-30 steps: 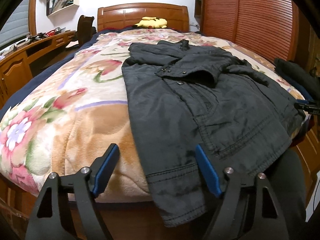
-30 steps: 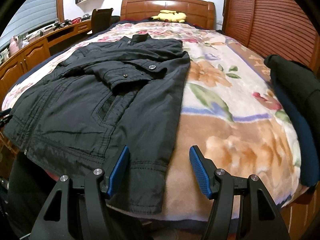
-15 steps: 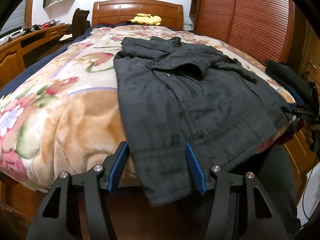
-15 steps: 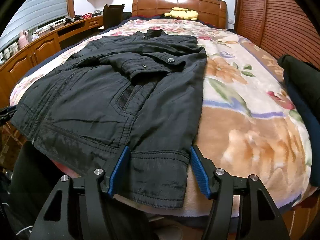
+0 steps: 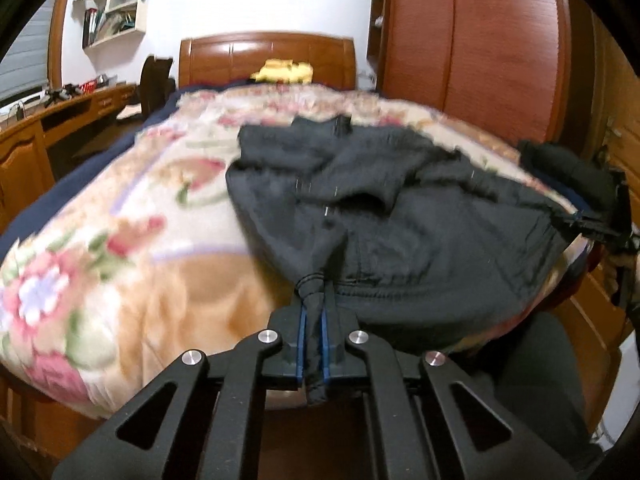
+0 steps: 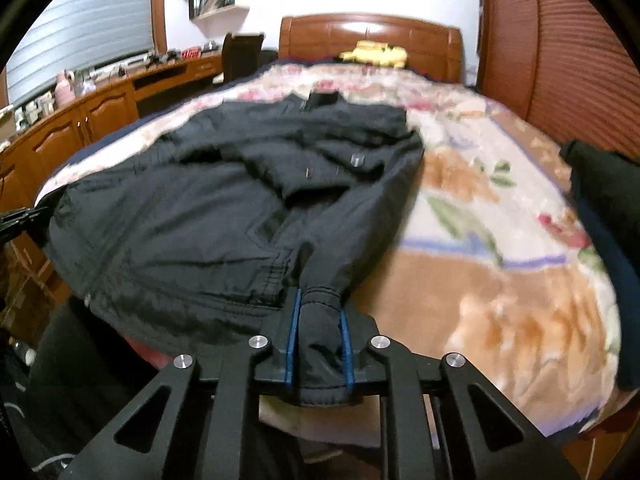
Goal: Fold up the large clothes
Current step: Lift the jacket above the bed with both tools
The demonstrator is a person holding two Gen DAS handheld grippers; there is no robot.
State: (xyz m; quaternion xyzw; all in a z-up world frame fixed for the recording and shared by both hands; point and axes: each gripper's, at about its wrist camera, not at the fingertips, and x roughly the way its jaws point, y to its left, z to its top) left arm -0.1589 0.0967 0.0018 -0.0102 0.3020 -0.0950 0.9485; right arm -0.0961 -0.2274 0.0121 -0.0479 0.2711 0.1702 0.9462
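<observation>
A black jacket (image 5: 400, 216) lies spread on the flowered blanket (image 5: 120, 248) of the bed, collar toward the headboard, hem hanging over the near edge. My left gripper (image 5: 314, 312) is shut on the hem at its left corner, the cloth bunched between the blue pads. My right gripper (image 6: 319, 320) is shut on the hem at the jacket's (image 6: 224, 216) right corner, a thick fold pinched between its pads. The right gripper shows at the far right of the left wrist view (image 5: 592, 224), holding the hem edge. Both views are blurred.
A dark folded garment (image 6: 604, 208) lies at the bed's right edge. A yellow plush toy (image 6: 376, 53) rests against the wooden headboard (image 5: 268, 58). A wooden desk and cabinets (image 6: 76, 120) run along the left. A wooden wardrobe (image 5: 480, 56) stands to the right.
Both grippers have moved onto the jacket's hem and shut on it, going from open to pinching the cloth. The hem corners are now bunched and lifted a little.
</observation>
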